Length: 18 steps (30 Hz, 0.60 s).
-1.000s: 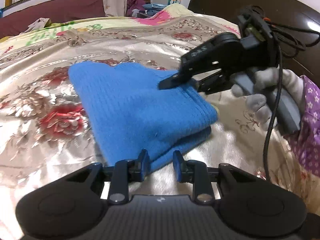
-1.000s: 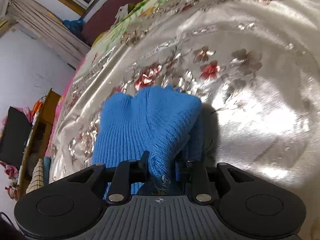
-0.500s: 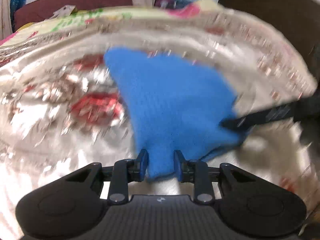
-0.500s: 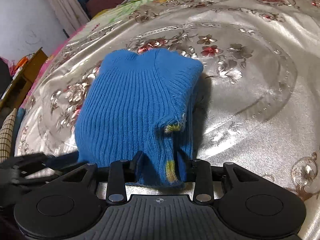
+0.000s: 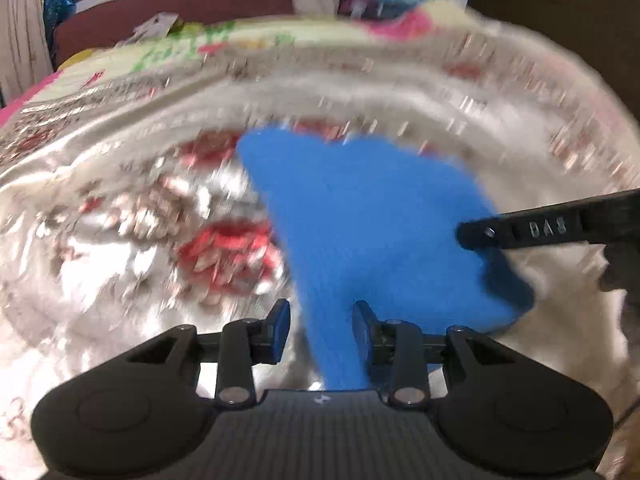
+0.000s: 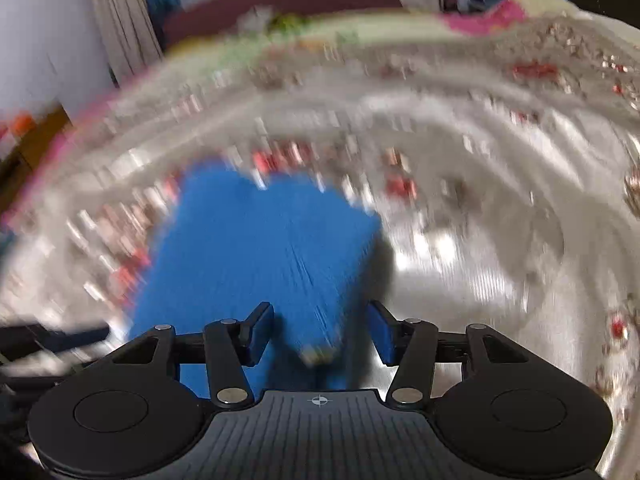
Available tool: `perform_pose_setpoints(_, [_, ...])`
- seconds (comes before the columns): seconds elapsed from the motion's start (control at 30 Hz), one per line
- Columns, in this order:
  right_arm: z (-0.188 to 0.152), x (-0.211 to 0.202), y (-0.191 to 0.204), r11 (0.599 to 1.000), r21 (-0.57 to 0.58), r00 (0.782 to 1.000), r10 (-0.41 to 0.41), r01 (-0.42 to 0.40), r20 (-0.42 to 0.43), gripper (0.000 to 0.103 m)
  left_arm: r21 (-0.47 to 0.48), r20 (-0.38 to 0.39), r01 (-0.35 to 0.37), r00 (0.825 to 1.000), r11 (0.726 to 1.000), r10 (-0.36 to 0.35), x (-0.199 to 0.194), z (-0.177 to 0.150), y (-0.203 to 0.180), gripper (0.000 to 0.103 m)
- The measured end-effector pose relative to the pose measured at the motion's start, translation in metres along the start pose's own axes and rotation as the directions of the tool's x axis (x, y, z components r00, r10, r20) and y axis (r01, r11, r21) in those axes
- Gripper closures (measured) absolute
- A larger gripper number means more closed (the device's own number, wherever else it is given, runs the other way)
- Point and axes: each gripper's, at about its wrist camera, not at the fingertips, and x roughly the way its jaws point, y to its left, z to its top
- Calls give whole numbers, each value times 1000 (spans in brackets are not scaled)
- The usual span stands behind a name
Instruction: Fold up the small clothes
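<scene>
The left gripper point(image 5: 322, 330) has just been opening; a corner of the folded blue knit garment point(image 5: 372, 216) lies between its jaws, touching only the right pad. The garment rests mid-bedspread point(image 5: 120, 280), open satin all around. The right gripper point(image 6: 320, 330), jaws just widening, straddles the garment's near corner without pressing it.

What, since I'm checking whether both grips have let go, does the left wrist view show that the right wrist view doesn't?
Only the left wrist view: the left gripper, with a narrow strip of the blue knit garment between its parted pads.

Only the right wrist view: the right gripper, parted around a garment corner with a yellowish tag.

Both views: the garment lying on the floral bedspread, the other gripper at the picture's edge, and heavy blur. Both grippers' jaws have just been opening, and the fabric between them is not clamped.
</scene>
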Motion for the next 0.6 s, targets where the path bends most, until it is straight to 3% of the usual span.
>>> perform_pose_setpoints(0.2, [-21,-18,-1,998,68,1000,17,-19,21,47,-11,-37,-8,999,1000,8,-1,-16,-8,58])
perform_pose_setpoints(0.6, [-53,-68,30,1000,16,998,-9,8,64,41,-8,-34,-26,999,1000,26,-32,-26,-19,52])
